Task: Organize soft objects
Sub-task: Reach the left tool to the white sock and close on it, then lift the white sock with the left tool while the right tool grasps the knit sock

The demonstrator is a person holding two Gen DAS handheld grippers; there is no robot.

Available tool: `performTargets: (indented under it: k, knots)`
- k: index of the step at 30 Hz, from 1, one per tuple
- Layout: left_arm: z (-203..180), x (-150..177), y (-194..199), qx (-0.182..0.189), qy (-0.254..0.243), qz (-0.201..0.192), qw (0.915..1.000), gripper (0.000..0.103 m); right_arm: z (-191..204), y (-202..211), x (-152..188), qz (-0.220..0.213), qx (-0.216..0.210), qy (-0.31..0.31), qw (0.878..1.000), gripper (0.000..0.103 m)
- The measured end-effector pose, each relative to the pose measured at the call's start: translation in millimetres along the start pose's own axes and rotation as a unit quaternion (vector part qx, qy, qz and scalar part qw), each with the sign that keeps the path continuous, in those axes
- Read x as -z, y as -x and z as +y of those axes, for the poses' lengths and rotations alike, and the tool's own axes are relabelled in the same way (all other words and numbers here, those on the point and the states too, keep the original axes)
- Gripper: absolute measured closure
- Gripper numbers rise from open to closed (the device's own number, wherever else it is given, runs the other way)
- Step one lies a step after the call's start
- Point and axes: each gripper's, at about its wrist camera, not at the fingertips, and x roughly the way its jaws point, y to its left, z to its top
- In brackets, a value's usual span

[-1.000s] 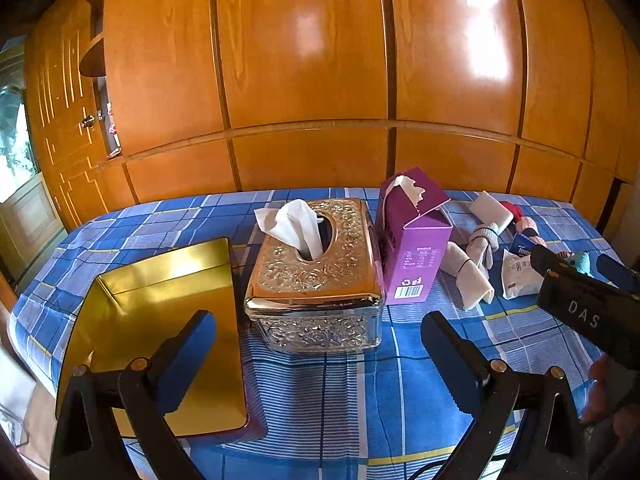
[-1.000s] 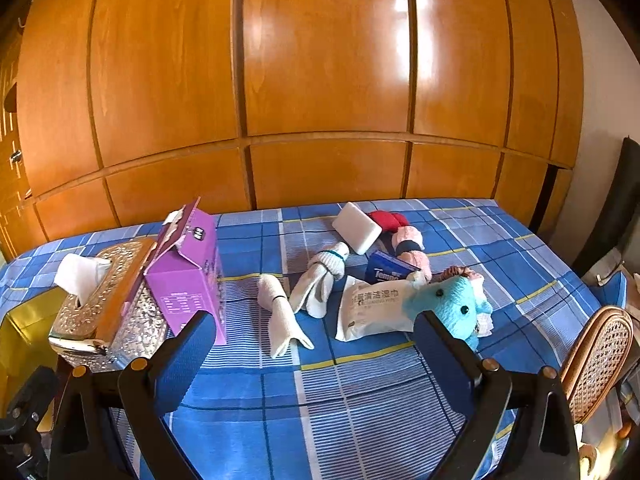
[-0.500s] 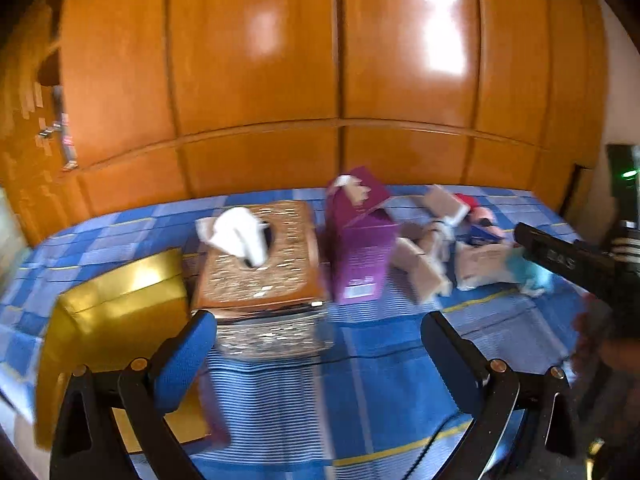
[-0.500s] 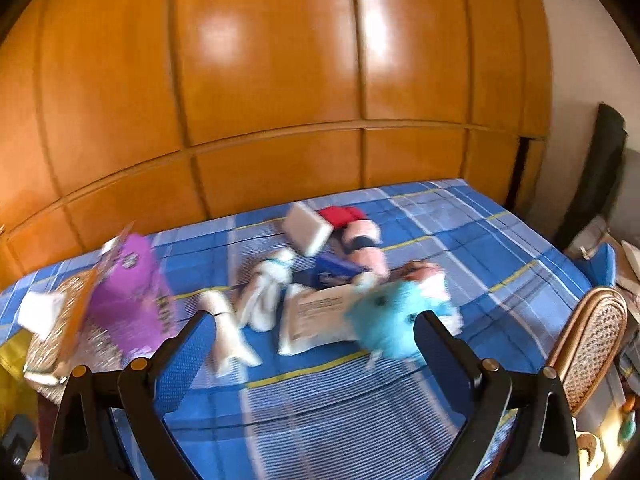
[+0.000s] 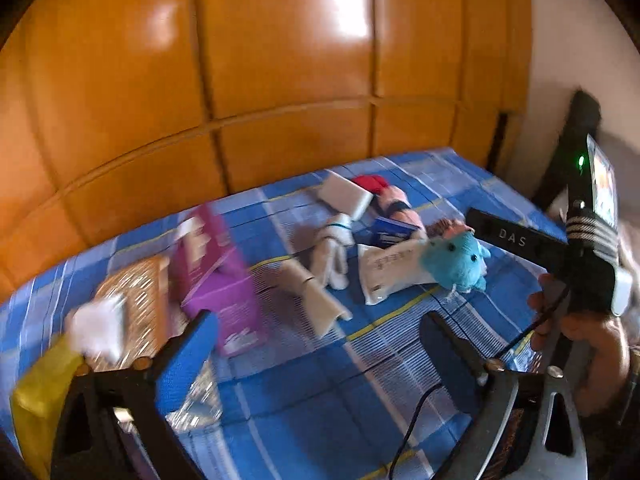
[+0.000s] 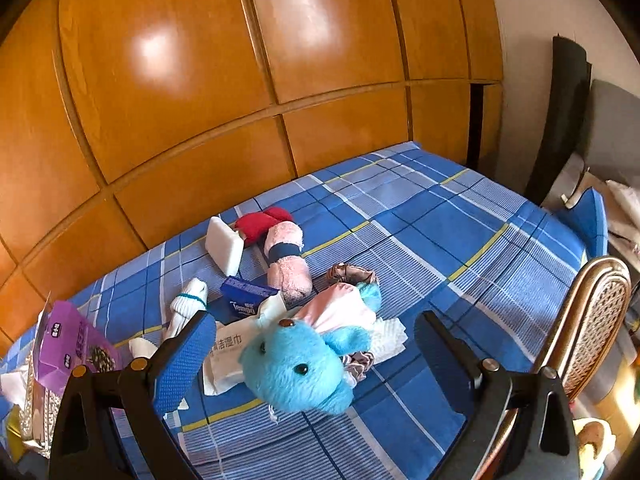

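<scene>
A blue plush toy (image 6: 296, 364) lies on the blue checked cloth (image 6: 420, 240), partly on a white wet-wipe pack (image 6: 228, 352). My right gripper (image 6: 316, 346) hovers just short of the toy, open, its pads clear of it. Behind lie a pink rolled towel (image 6: 286, 260), a red cloth (image 6: 262, 220), a white block (image 6: 224, 244), white socks (image 6: 186, 304) and a blue tissue pack (image 6: 246, 296). My left gripper (image 5: 316, 344) hangs over bare cloth, its jaws closing with nothing between them. The plush toy (image 5: 456, 260) lies beyond its right finger.
A purple tissue box (image 5: 216, 264), an ornate metal tissue box (image 5: 132, 304) and a gold tray (image 5: 36, 388) stand at the left. A wicker chair back (image 6: 588, 320) rises at the right edge of the table. A wooden panelled wall (image 6: 240, 80) closes off the far side.
Both views have swung to the right and rolled. The tissue boxes slid to the left edge. The blue plush toy now sits close between the right fingers. The left jaws have narrowed a little.
</scene>
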Motion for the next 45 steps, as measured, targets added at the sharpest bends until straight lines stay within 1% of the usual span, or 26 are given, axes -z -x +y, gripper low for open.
performTargets:
  k: [3,6,9,11,12,14,18,19,20,21,22,23,24,25,26,27,28,30,31,34,36,38,40,42,44,45]
  knots:
    - [-24,-14,-34,0.010,-0.036,0.030,0.9989,0.021,-4,-4,-1,0.003,-0.015,-0.014,1.000,0.002]
    - [-32,-21,-70,0.012,-0.031,0.067,0.9972,0.034,-8,-5,-1,0.005,-0.028,-0.026,0.999,0.002]
    - [-30,-25,-105,-0.008,-0.006,0.099,0.9950,0.035,-10,-7,-1,0.010,-0.039,-0.036,0.999,0.002]
    - [-27,-26,-123,-0.039,0.011,0.114,0.9926,0.035,-10,-7,-1,0.010,-0.046,-0.036,0.998,0.002]
    - [-26,-26,-129,-0.048,0.018,0.119,0.9916,0.035,-9,-7,-1,0.009,-0.048,-0.036,0.998,0.002]
    - [-21,-25,-142,-0.060,0.039,0.139,0.9877,0.035,-10,-6,-1,0.006,-0.052,-0.039,0.998,0.002]
    - [-13,-22,-162,-0.086,0.055,0.152,0.9831,0.035,-14,-7,-1,0.008,-0.064,-0.052,0.997,0.003]
    - [-11,-20,-169,-0.084,0.061,0.157,0.9821,0.035,-16,-8,-2,0.009,-0.066,-0.056,0.996,0.003]
    - [-9,-18,-174,-0.078,0.065,0.162,0.9816,0.042,-17,-9,-2,0.012,-0.069,-0.060,0.996,0.006]
    - [-9,-18,-178,-0.077,0.064,0.164,0.9813,0.054,-19,-9,-2,0.015,-0.073,-0.064,0.995,0.010]
    - [-10,-16,-183,-0.073,0.059,0.169,0.9811,0.060,-19,-10,-2,0.018,-0.075,-0.065,0.995,0.012]
    - [-10,-12,-186,-0.062,0.058,0.174,0.9811,0.072,-20,-10,-2,0.020,-0.076,-0.065,0.995,0.017]
    - [-10,-11,-190,-0.060,0.057,0.172,0.9815,0.075,-19,-11,-2,0.022,-0.078,-0.064,0.995,0.024]
    - [-10,-9,-189,-0.061,0.056,0.167,0.9825,0.078,-19,-11,-2,0.024,-0.080,-0.061,0.995,0.027]
    - [-8,-6,-187,-0.055,0.057,0.162,0.9836,0.085,-17,-11,-2,0.027,-0.082,-0.056,0.995,0.033]
    - [-4,-3,-184,-0.043,0.063,0.159,0.9843,0.089,-15,-12,-2,0.031,-0.085,-0.049,0.995,0.040]
    - [-1,1,-178,-0.027,0.071,0.158,0.9845,0.089,-13,-13,-1,0.036,-0.086,-0.043,0.995,0.044]
    - [4,9,-166,-0.015,0.073,0.154,0.9853,0.089,-5,-19,-2,0.057,-0.094,-0.021,0.994,0.054]
    - [5,15,-158,-0.006,0.071,0.149,0.9864,0.089,-1,-22,-2,0.067,-0.102,-0.014,0.992,0.056]
    - [6,32,-141,0.008,0.059,0.148,0.9872,0.089,15,-37,-7,0.104,-0.121,0.003,0.987,0.057]
    - [5,42,-134,0.017,0.047,0.146,0.9880,0.089,31,-47,-13,0.126,-0.150,0.015,0.980,0.057]
    - [-1,49,-124,0.019,0.025,0.135,0.9904,0.089,49,-60,-17,0.148,-0.169,0.029,0.974,0.057]
    - [-2,52,-124,0.018,0.019,0.129,0.9913,0.089,70,-77,-20,0.164,-0.168,0.045,0.971,0.057]
    - [0,53,-126,0.022,0.024,0.127,0.9913,0.089,89,-94,-23,0.180,-0.170,0.058,0.967,0.057]
    - [3,54,-127,0.029,0.032,0.126,0.9911,0.089,103,-110,-25,0.195,-0.167,0.057,0.965,0.057]
    - [4,57,-126,0.031,0.033,0.124,0.9912,0.089,109,-121,-26,0.208,-0.158,0.056,0.964,0.057]
